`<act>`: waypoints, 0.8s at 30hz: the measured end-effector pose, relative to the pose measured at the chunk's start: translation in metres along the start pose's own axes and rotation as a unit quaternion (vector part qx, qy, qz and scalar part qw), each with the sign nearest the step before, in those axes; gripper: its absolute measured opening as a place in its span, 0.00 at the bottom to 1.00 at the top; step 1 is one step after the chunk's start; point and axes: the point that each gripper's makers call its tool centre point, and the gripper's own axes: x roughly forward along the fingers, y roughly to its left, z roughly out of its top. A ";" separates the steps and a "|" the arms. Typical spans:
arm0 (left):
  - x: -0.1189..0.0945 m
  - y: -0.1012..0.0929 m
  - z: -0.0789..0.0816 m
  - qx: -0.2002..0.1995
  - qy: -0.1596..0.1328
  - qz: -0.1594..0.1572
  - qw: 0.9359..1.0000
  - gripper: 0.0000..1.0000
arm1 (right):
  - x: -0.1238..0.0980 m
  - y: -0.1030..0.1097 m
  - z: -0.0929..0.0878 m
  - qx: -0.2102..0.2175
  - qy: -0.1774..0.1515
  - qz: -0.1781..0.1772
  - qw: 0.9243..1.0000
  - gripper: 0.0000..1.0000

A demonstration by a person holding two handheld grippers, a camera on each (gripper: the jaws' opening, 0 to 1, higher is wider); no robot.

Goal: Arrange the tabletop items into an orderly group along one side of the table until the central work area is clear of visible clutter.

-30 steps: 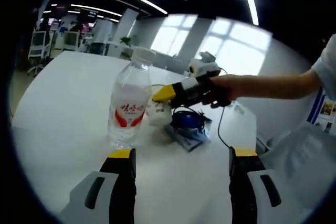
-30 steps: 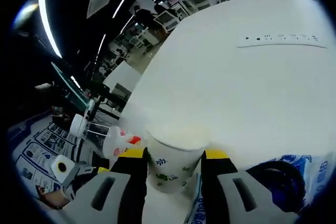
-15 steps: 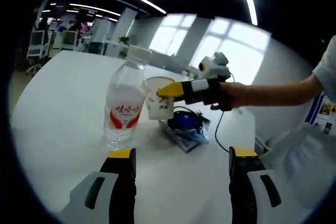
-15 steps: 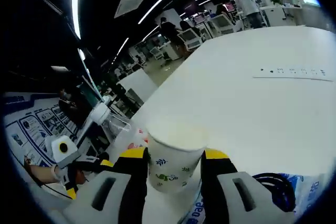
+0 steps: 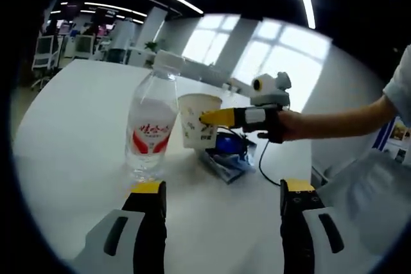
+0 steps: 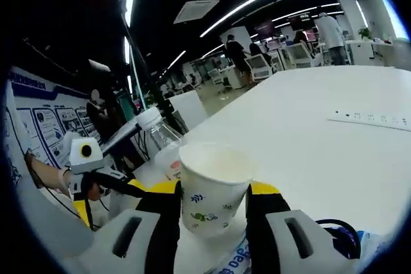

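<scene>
A white paper cup [image 5: 198, 120] with small leaf prints hangs above the table, held between the yellow-tipped fingers of my right gripper [image 5: 212, 119], which comes in from the right. In the right gripper view the same paper cup [image 6: 212, 187] sits upright between that gripper's [image 6: 212, 192] jaws. A clear water bottle [image 5: 151, 123] with a red label and white cap stands on the white table [image 5: 70, 133], just left of the cup. My left gripper [image 5: 221, 190] is open near the table's front, with nothing between its jaws. The water bottle [image 6: 159, 142] shows behind the cup.
A blue coiled cable on a blue-printed packet [image 5: 230, 155] lies behind the cup, with a black cord [image 5: 264, 158] trailing right. A white power strip [image 6: 369, 119] lies farther out on the table. Office desks, chairs and people stand in the background.
My right gripper has lifted the paper cup off the table and carried it up beside the bottle. The left gripper has stayed still and open.
</scene>
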 end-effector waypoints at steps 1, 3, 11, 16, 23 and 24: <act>0.000 0.000 0.000 0.000 0.000 0.000 1.000 0.69 | 0.001 0.002 0.000 -0.010 -0.001 0.004 1.000 0.36; 0.000 0.000 0.001 0.001 -0.001 0.000 1.000 0.69 | 0.001 0.006 -0.002 -0.023 0.001 0.006 1.000 0.36; 0.009 0.001 0.010 0.003 -0.012 0.004 1.000 0.67 | 0.005 0.017 -0.011 -0.066 0.003 0.024 0.998 0.36; 0.025 0.010 0.007 0.042 -0.004 0.030 0.999 0.65 | 0.003 0.022 -0.007 -0.059 -0.007 0.026 0.998 0.36; 0.050 0.001 0.006 0.084 -0.003 0.040 0.996 0.59 | -0.007 0.028 -0.006 -0.066 -0.009 0.029 0.997 0.36; 0.053 -0.001 0.005 0.087 0.000 0.038 0.995 0.59 | -0.008 0.029 -0.007 -0.066 -0.009 0.031 0.997 0.36</act>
